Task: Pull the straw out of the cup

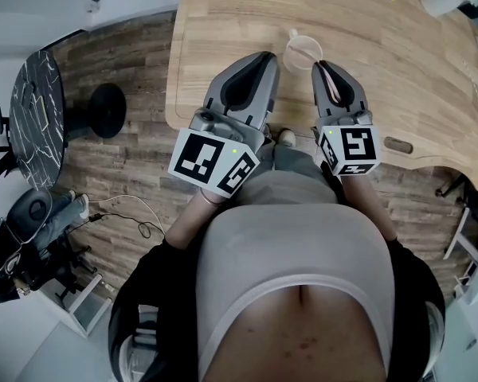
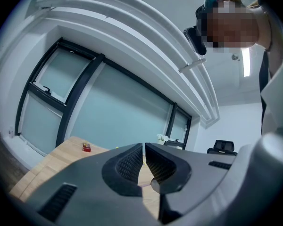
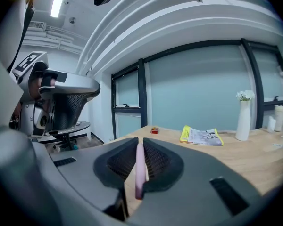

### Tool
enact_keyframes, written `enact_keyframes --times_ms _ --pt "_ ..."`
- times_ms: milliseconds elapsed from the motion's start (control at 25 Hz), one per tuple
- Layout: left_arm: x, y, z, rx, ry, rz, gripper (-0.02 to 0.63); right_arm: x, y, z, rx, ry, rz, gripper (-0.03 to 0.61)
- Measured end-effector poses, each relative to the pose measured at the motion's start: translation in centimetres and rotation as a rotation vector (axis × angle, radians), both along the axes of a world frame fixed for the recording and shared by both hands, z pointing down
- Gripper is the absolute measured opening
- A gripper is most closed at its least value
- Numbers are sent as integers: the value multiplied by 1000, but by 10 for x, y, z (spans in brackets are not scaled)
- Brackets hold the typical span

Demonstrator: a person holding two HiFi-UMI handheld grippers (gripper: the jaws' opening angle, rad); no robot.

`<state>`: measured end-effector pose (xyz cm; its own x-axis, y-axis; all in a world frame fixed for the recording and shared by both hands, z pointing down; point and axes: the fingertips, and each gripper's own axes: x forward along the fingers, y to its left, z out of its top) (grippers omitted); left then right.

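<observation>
Straw (image 3: pixel 139 171) pinched in the right gripper (image 3: pixel 140 147), cup (image 1: pixel 303 51) on the table (image 1: pixel 223 22) just ahead

Closest in, both grippers sit side by side in front of the person's torso, over the table's near edge; the pink straw lies lengthwise between the right gripper's ribbed pads, which are clamped on it and only slightly parted, while the left gripper (image 2: pixel 144 147) has its jaws drawn together to a thin slit with nothing in it; just beyond the tips and between them stands the clear cup on the pale wooden table; farther back on the table lie a small red object (image 3: pixel 154 130) and a yellow-edged booklet (image 3: pixel 202 136), with a white vase (image 3: pixel 243 121) of flowers near the window wall
</observation>
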<state>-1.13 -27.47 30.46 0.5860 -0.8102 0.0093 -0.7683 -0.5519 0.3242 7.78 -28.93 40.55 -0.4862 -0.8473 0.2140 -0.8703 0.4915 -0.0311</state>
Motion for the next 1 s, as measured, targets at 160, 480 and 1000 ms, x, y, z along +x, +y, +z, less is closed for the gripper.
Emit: enact_keyframes --times_ms 160,480,1000 --pt "0 1 0 2 -1 -1 14 0 1 -3 8 -2 1 51" --pt "-2 0 -1 7 -6 -2 14 -2 0 -9 19 -4 0 51" --pt "0 2 -3 6 3 9 14 -3 1 -22 43 -18 4 51"
